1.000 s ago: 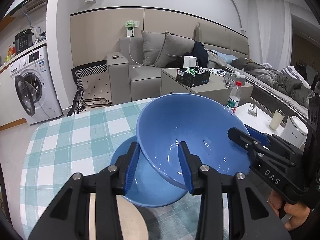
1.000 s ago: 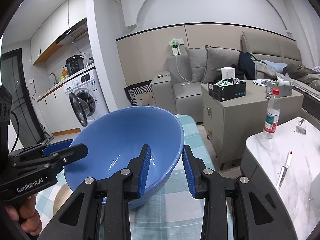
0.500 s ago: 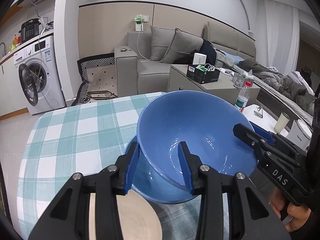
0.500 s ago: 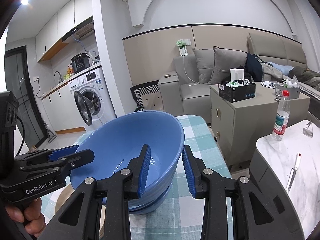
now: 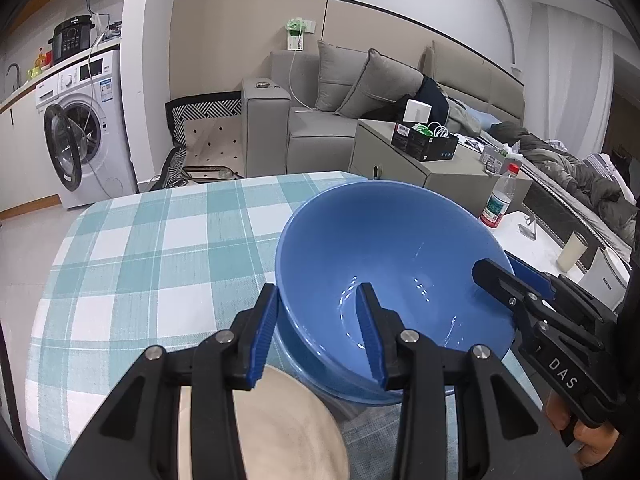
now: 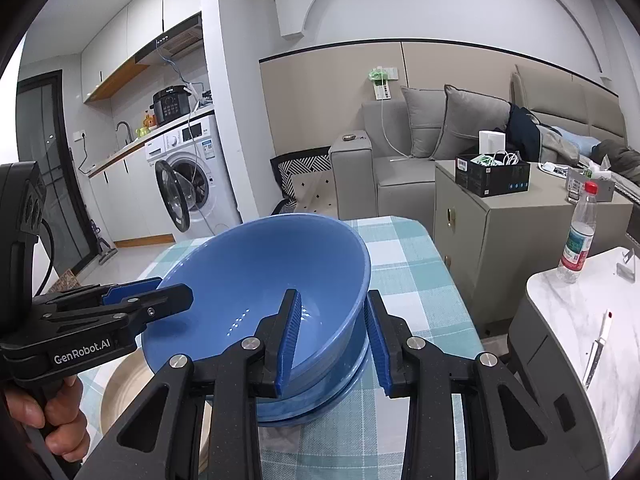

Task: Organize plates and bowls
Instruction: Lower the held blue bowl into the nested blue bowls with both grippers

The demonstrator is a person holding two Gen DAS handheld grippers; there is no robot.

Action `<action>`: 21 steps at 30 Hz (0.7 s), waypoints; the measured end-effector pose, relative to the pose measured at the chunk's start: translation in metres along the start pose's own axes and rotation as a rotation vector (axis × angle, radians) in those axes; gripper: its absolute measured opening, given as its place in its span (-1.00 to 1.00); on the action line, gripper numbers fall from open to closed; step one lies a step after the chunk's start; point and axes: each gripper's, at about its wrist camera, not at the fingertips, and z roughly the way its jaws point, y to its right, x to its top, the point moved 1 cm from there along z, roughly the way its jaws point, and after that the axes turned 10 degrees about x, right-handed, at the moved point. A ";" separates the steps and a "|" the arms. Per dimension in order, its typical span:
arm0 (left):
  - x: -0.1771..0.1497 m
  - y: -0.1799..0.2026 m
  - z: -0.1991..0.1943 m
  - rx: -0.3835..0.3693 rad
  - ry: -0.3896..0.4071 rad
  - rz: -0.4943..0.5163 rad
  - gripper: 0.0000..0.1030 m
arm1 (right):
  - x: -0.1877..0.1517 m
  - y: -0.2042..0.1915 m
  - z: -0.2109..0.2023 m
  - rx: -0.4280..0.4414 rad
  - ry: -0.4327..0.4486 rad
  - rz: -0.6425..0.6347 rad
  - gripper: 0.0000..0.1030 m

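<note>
A blue bowl (image 5: 384, 248) (image 6: 272, 264) sits nested in a second blue bowl (image 5: 320, 376) (image 6: 320, 396) on the checked tablecloth. My left gripper (image 5: 316, 332) straddles its near rim, one finger outside and one inside, jaws a little apart around the wall. My right gripper (image 6: 332, 332) straddles the opposite rim the same way. A beige plate (image 5: 280, 432) (image 6: 116, 392) lies beside the bowls, partly hidden by my fingers.
The table (image 5: 160, 248) has its right edge close to the bowls. Beyond it stand a marble side table (image 6: 580, 312) with a water bottle (image 6: 578, 236) and a knife (image 6: 598, 344), a grey cabinet (image 6: 492, 216), a sofa and a washing machine (image 5: 80, 136).
The held blue bowl has come down from a tilted lift and now sits nested in the lower blue bowl. Both grippers lowered with it.
</note>
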 end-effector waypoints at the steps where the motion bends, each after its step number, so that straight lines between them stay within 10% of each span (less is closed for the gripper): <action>1: 0.000 0.000 0.001 0.001 -0.003 0.000 -0.25 | -0.001 0.001 0.001 -0.002 -0.004 -0.002 -0.36; 21: -0.012 -0.007 0.024 0.043 -0.038 0.008 -0.25 | -0.010 -0.008 0.027 -0.049 -0.068 -0.060 -0.36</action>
